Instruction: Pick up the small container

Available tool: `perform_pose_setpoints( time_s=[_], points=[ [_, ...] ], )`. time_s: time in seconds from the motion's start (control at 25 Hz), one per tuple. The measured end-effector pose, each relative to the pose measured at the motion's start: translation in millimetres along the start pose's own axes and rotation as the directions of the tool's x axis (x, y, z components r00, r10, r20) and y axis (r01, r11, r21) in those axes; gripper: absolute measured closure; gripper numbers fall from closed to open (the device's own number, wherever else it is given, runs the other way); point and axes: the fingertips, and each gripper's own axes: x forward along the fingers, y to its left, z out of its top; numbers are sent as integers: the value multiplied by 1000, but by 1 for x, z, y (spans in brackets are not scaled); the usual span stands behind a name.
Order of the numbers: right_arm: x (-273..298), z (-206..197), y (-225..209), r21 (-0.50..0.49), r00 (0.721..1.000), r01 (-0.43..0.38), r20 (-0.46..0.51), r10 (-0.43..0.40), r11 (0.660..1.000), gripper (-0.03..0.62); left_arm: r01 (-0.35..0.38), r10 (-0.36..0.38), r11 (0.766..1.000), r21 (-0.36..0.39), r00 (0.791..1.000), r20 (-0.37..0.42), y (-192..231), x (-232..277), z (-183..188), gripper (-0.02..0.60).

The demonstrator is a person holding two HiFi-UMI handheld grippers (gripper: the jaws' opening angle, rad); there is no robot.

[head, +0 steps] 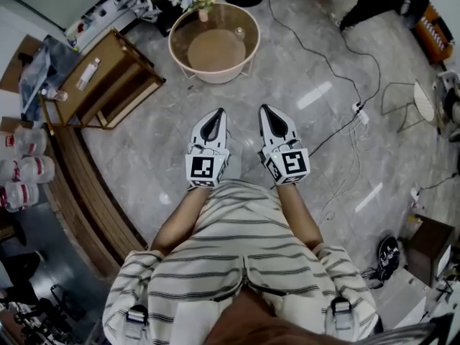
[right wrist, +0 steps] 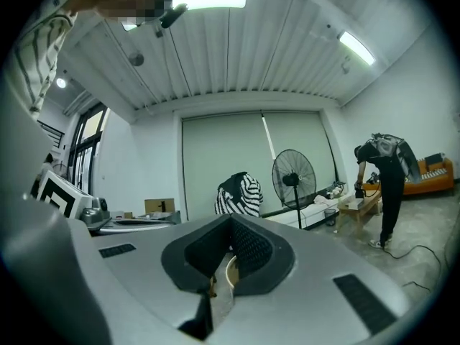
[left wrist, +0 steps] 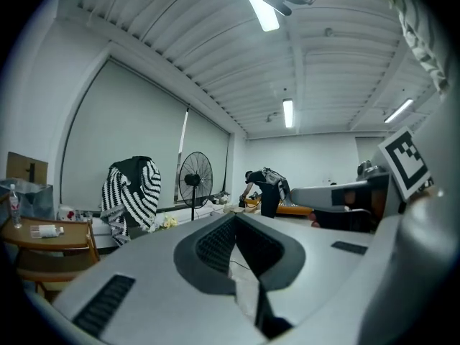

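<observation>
While L claw point(head: 218, 113) & R claw point(head: 265, 110) shut, empty | sm. container point(head: 239, 31) on rnd table point(head: 215, 78), well ahead

A workroom or studio with a polished stone floor point(head: 144, 157): a wooden desk point(head: 111, 60) stands left of the round glass table point(head: 214, 43) and a pedestal fan point(left wrist: 195, 180) beyond it. Cables point(head: 323, 63) and a power strip point(head: 357, 111) trail to the table's right, below blind-covered windows point(right wrist: 223, 164).

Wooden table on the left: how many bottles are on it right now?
2. A lying bottle rests near the middle of the wooden table; an upright bottle stands at its corner by the bag, which may hide more.
</observation>
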Motion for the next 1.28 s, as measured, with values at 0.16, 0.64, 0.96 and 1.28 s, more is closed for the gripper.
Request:
perform_pose_setpoints(
  time_s=[0.16, 0.64, 0.96, 1.28],
  points=[
    [65, 12, -30, -25, 999, 9, -32, -9, 1000, 582, 13, -13, 1000, -12, 1000, 12, 33, 59, 16, 580],
    [227, 44, -96, -32, 1000, 8, -5, -9, 999, 582, 65, -66, 997, 28, 996, 64, 123, 218, 60, 580],
    [275, 41, -131, -21, 1000, 7, -11, -7, 1000, 582, 82, -81, 994, 73, 997, -13, 140, 265, 40, 580],
    [319, 30, -179, 0, 995, -74, -73, 74, 997, 582, -22, 23, 1000, 19, 998, -62, 152, 319, 24, 580]
  ],
)
